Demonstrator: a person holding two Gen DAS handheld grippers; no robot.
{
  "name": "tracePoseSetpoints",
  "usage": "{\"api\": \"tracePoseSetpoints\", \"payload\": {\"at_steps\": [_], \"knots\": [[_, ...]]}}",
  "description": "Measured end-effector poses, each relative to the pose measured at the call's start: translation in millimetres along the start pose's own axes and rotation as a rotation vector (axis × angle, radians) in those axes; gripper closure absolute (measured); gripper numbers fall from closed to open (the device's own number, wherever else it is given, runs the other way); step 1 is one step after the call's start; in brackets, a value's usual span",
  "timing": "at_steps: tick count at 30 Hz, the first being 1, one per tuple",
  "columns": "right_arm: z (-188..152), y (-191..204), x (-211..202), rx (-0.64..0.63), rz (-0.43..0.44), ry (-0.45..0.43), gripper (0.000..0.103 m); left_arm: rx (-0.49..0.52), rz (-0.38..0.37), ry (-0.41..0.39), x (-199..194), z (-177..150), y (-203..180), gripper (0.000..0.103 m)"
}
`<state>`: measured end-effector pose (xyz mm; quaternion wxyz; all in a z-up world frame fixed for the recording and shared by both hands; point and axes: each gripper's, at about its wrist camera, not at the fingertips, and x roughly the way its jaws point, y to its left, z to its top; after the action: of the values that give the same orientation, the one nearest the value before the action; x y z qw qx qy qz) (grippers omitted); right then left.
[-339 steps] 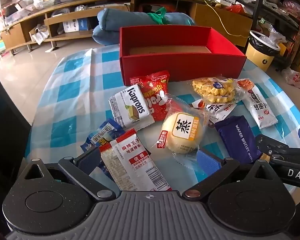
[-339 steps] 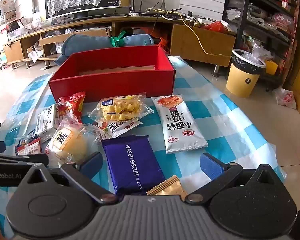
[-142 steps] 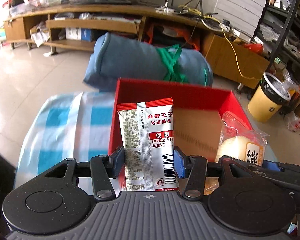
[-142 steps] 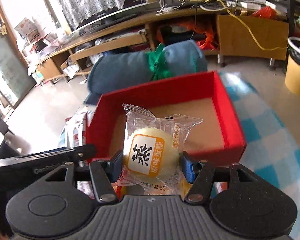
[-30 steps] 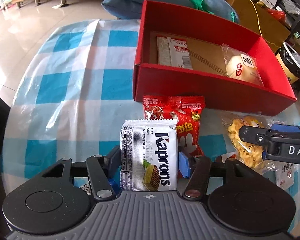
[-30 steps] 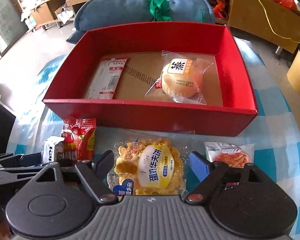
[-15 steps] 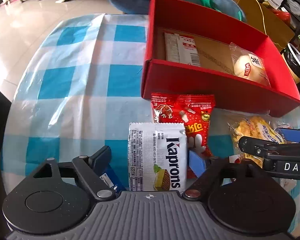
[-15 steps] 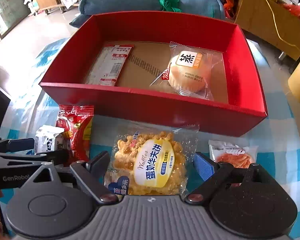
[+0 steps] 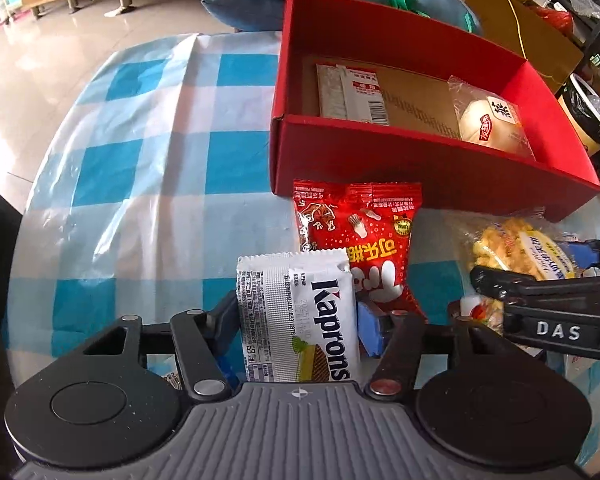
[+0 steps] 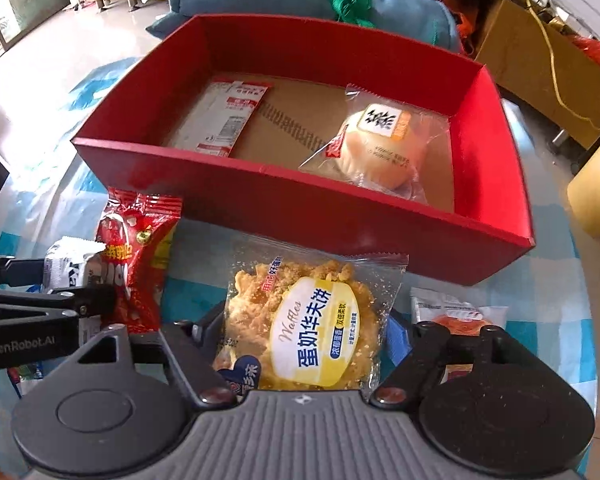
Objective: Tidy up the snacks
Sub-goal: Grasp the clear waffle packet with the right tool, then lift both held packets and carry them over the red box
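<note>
Snacks in both grips at once here; the left tongs (image 9: 296, 312) are clamped on the white wafer pack (image 9: 296, 316), pads pressed to its two long edges, and the right tongs (image 10: 304, 336) are squeezed onto the yellow waffle bag (image 10: 304, 320), its wrapper bulging between the fingers; whether either packet is clear of the desk (image 9: 140, 184) yet, I cannot tell. Beyond them sits the red box (image 10: 340, 216), open-topped, with two items already lying flat on its cardboard floor: a white strip packet (image 10: 220, 120) at the left end and a wrapped bun (image 10: 380, 148) toward the right. On the checked cloth just in front of the box wall lies a red candy bag (image 9: 360, 240), partly tucked under the wafer pack, and a small orange-printed sachet (image 10: 456, 312) peeks out beside the right tongs. By my reading this is the pick-up step of a second pair of snacks, roughly midway through the sorting; next, both packets need lifting high enough to clear the near wall, carrying forward, and dropping into the bare middle between strip packet and bun; the waffle bag is crumbly, so a gentle squeeze suits it.
</note>
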<state>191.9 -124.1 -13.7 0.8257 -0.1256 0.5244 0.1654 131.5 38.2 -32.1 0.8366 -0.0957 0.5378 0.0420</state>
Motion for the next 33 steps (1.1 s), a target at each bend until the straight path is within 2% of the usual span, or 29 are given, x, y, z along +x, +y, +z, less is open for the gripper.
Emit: {"api": "tracePoseSetpoints", "payload": {"at_steps": [8, 16, 33], "knots": [[-5.1, -7.3, -20.1, 0.05, 0.016, -0.045, 0.033, 0.009, -0.02, -0.052, -17.0, 1.4, -2.4, 0.037], [-9.8, -14.1, -37.1, 0.11, 0.044, -0.078, 0.033, 0.022, -0.04, -0.064, -22.4, 1.6, -10.0, 0.037], [-2.1, -8.9, -43.3, 0.09, 0.063, -0.109, 0.033, 0.06, -0.04, -0.104, -29.3, 5.3, -21.9, 0.037]]}}
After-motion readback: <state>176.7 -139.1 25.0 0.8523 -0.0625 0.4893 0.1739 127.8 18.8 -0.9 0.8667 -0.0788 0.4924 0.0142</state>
